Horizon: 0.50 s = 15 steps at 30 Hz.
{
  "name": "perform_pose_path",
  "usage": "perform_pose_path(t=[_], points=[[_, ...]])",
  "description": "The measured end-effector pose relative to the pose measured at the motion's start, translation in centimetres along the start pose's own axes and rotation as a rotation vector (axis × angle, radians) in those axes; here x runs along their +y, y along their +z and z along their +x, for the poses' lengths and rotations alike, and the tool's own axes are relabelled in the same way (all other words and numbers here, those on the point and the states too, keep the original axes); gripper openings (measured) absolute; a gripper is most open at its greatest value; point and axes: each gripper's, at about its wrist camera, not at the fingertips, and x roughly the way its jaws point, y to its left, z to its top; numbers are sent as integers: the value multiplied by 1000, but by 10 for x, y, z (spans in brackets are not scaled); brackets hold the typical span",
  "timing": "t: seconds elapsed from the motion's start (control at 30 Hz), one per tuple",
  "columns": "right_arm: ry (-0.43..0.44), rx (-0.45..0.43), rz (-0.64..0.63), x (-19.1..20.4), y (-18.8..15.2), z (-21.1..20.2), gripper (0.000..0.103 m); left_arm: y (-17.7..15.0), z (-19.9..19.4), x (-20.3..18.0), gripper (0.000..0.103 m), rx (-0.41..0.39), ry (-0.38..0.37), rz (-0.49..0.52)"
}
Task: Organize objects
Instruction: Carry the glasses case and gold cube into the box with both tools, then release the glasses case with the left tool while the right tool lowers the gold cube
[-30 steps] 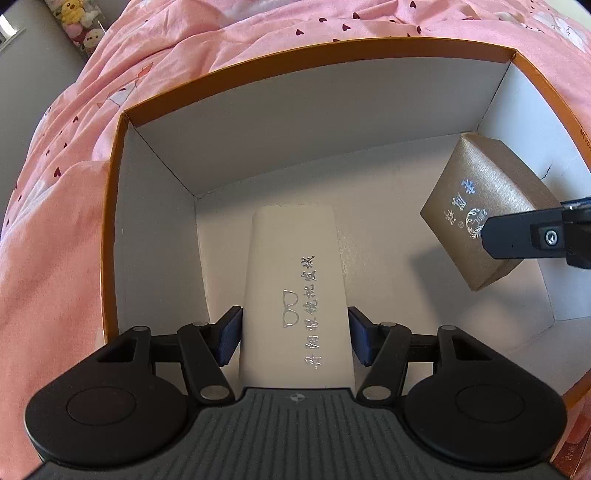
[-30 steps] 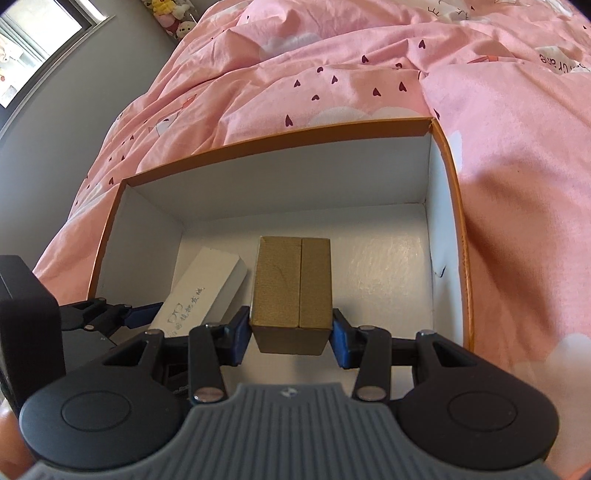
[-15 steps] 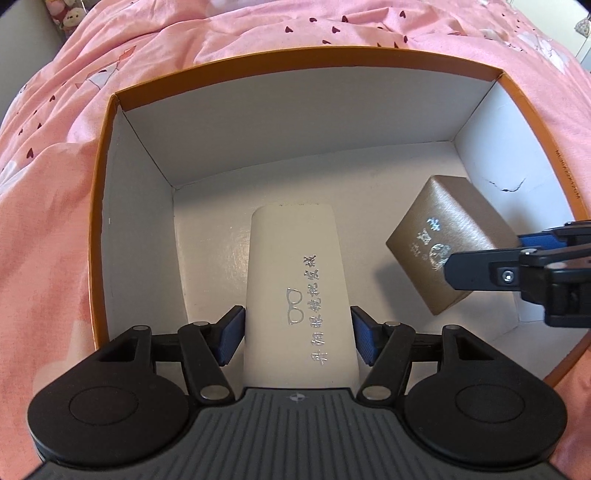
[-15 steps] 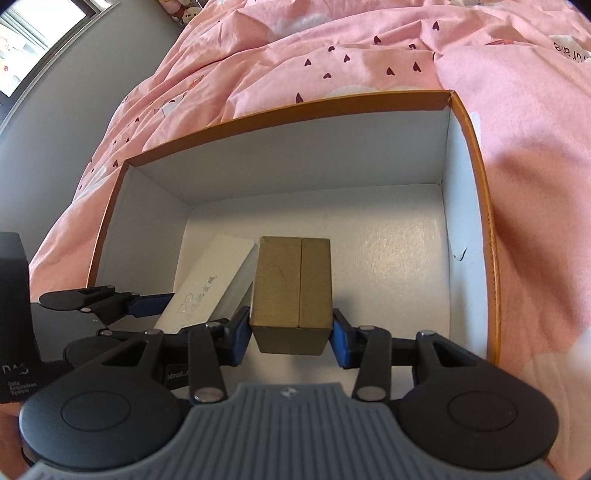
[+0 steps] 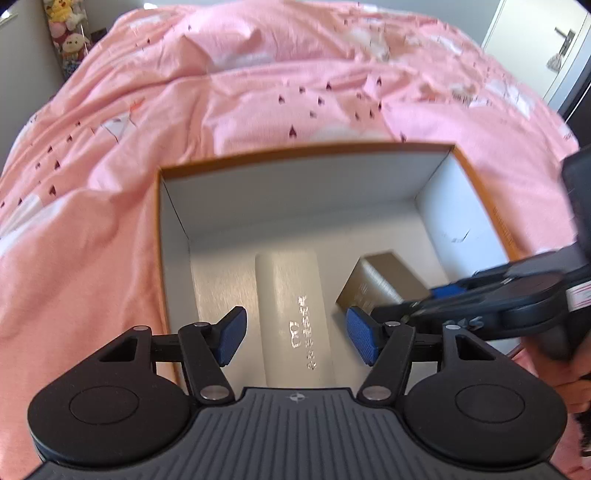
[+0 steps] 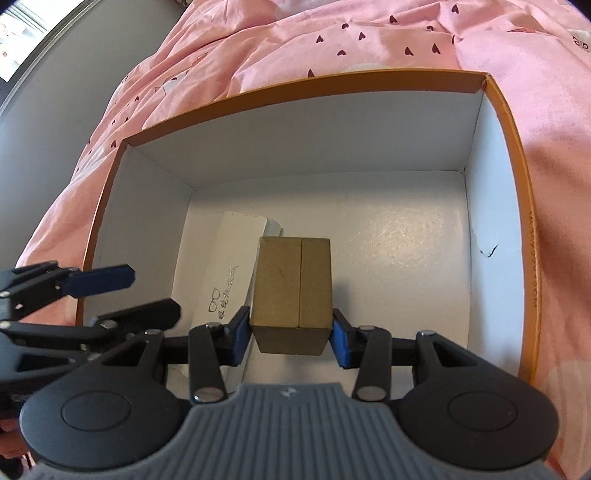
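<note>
Pink bedspread (image 5: 258,92) with small dark hearts fills the background; plush toys (image 5: 68,33) sit at the far left edge of the room (blurred). An orange-rimmed cardboard box (image 6: 513,155) with a white inside sits on the bedspread, open at the top.

Left gripper (image 5: 295,338) is over the box's near edge, fingers spread wide, blue pads clear of everything. The white case (image 5: 291,295) lies flat on the box floor between those open fingers, silver lettering and a glasses logo facing up, running lengthwise from the near wall toward the middle, closer to the box's left wall.

Right gripper (image 6: 291,338) is clamped on the brown box (image 6: 295,284), pads pressing its two sides near its near end. Brown box sits low in the box, just right of the white case and overlapping its edge in the right wrist view; touching the floor or not, can't tell. Small dark scuff (image 6: 489,251) on the box's right wall.
</note>
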Motion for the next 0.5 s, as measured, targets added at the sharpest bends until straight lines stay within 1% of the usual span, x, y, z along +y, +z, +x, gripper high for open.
perform_pose_path(t=[0.13,0.17,0.23,0.3,0.5], points=[[-18,23,-23,8,3,11,46,7,-17,12,71,-48,36,-33],[-24,25,-30,10,3,13,46,8,-19,17,68,-58,48,-49],[-44,23,-57,16,4,17,46,8,-22,26,66,-69,53,-81],[-62,17,-92,22,5,19,46,8,-24,34,62,-80,52,-111],[-41,41,-153,38,4,26,46,7,-22,49,56,-80,73,-151]])
